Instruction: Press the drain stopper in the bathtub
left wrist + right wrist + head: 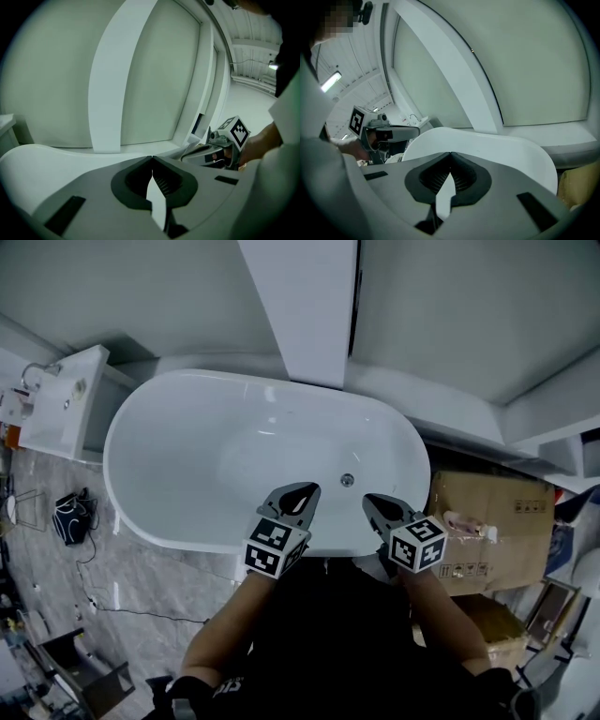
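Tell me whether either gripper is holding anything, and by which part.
Nothing is held. The left gripper and the right gripper both have their jaws shut on nothing, over the white oval bathtub; the small round metal drain stopper lies untouched.

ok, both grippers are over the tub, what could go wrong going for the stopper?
1. The drain stopper is small and neither gripper view shows it, so aiming depends on the head view; a miss is possible.
2. The left gripper and right gripper sit close together near it, jaws shut; they could collide.
3. The bathtub looks glossy; a tip may skid.
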Tool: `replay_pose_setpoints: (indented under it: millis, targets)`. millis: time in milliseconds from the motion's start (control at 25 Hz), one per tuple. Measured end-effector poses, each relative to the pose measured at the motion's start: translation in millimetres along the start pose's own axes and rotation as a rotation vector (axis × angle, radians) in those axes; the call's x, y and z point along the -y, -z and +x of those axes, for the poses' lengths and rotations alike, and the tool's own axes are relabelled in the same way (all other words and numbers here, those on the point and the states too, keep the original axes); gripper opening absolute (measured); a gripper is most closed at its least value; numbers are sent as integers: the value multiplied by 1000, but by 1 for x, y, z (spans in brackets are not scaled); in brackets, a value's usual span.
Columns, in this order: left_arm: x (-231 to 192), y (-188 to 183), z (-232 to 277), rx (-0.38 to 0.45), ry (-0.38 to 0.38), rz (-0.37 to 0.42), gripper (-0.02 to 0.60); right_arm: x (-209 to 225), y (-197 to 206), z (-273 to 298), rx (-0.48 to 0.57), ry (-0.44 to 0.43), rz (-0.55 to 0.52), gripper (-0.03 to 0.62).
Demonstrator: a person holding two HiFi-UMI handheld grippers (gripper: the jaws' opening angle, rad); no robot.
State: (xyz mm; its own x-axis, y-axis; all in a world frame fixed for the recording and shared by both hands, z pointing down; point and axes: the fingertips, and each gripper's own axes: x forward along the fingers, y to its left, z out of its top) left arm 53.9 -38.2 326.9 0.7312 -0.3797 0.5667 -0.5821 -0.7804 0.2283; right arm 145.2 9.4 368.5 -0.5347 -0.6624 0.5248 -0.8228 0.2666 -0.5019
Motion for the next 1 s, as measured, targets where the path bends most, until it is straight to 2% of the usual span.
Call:
replay_pose_setpoints:
  millis: [160,440,760,1000]
  targets:
    - [-24,25,21,-43,20,-9,16,8,17,34,-50,10,29,14]
    - [-62,75,85,-87,32,-39,17,34,73,102,-151,-22,51,14]
    - [-95,147,164,-151,57,-74,16,108,136,164,-206,37,94,14]
    - [-124,202,224,-183,58,-133,17,161,177,216,-243,57,109,14]
